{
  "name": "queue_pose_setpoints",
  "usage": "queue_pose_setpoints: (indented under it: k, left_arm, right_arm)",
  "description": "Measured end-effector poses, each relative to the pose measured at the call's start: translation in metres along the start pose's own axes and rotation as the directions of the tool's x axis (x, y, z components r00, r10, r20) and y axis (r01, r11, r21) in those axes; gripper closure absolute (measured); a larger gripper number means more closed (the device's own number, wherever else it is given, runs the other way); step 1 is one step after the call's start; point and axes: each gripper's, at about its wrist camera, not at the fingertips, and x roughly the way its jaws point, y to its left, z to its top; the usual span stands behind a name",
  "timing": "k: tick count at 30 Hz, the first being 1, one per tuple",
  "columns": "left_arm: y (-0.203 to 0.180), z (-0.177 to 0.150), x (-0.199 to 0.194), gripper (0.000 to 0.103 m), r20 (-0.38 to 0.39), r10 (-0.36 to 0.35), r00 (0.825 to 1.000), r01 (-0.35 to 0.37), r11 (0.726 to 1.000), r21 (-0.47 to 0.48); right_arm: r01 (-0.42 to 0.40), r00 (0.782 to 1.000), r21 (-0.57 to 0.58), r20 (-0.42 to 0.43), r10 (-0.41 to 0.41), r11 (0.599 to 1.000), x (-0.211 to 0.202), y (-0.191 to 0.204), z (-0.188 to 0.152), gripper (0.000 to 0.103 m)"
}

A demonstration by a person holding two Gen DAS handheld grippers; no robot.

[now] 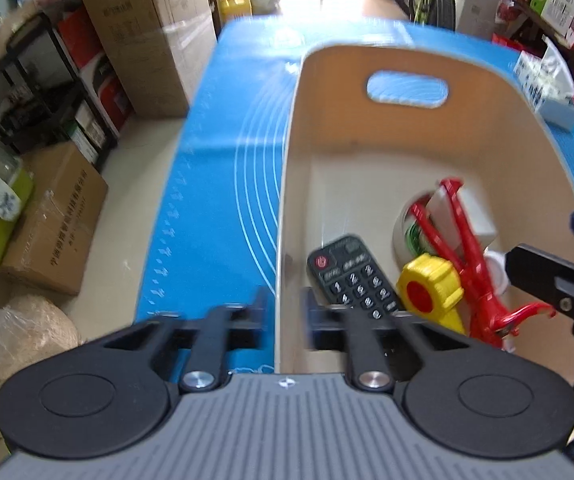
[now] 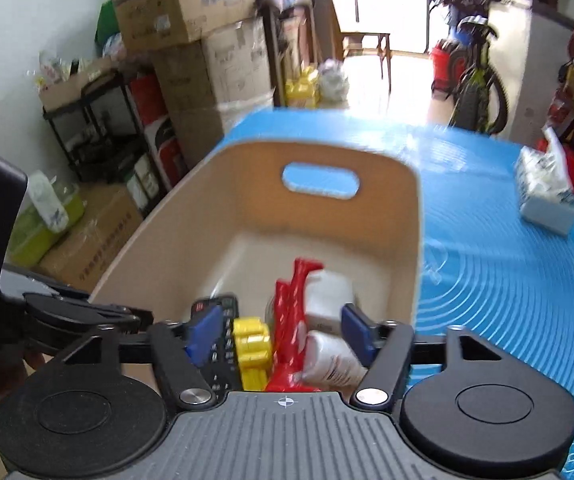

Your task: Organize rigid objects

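Note:
A beige bin (image 1: 407,60) with a handle slot stands on the blue mat (image 1: 215,180). In it lie a black remote (image 1: 351,276), a yellow tape measure (image 1: 427,288) with a red centre, a red plastic toy (image 1: 471,248), a tape roll (image 1: 403,228) and a white box (image 1: 471,216). My left gripper (image 1: 285,314) is open, one finger on each side of the bin's left wall, its pads clear of it. My right gripper (image 2: 281,332) is open over the bin (image 2: 347,216). Below its blue pads lie the tape measure (image 2: 251,344), the red toy (image 2: 291,312) and a white bottle (image 2: 335,356).
A tissue pack (image 2: 547,188) lies on the mat at the far right. Left of the table stand cardboard boxes (image 1: 147,40) and a black shelf (image 1: 39,92). A bicycle (image 2: 479,68) stands beyond the table's far edge.

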Motion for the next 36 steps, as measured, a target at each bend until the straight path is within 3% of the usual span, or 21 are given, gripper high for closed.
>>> queue_pose_setpoints:
  k: [2, 3, 7, 16, 24, 36]
  left_arm:
    - [-0.001, 0.002, -0.015, 0.032, 0.048, 0.02, 0.999, -0.019, 1.0, -0.01]
    - [-0.002, 0.003, -0.022, 0.029, 0.069, 0.023, 0.997, -0.022, 1.0, -0.017]
    - [-0.007, 0.002, -0.052, 0.029, 0.113, 0.01, 0.994, -0.006, 0.999, -0.039]
    - [-0.024, -0.016, -0.114, 0.023, 0.187, 0.022, 0.982, -0.014, 0.999, -0.048]
    - [-0.047, -0.042, -0.154, 0.023, 0.208, -0.007, 0.978, 0.014, 0.999, -0.036]
    - [-0.065, -0.087, -0.18, 0.023, 0.196, 0.016, 0.981, -0.012, 1.0, -0.022]
  right_arm:
    - [0.01, 1.0, 0.017, 0.029, -0.01, 1.0, -0.011, -0.003, 0.004, 0.02]
    - [0.014, 0.999, 0.027, 0.04, -0.015, 1.0, -0.017, -0.005, 0.004, 0.018]
    - [0.043, 0.995, 0.054, 0.083, -0.047, 0.998, -0.039, -0.014, 0.004, 0.007]
    - [0.067, 0.99, 0.037, 0.119, -0.071, 0.997, -0.098, -0.02, -0.006, 0.004]
    - [0.104, 0.986, 0.004, 0.127, -0.104, 0.995, -0.15, -0.024, -0.03, 0.003]
    - [0.122, 0.987, 0.017, 0.103, -0.123, 0.992, -0.194, -0.037, -0.075, 0.003]
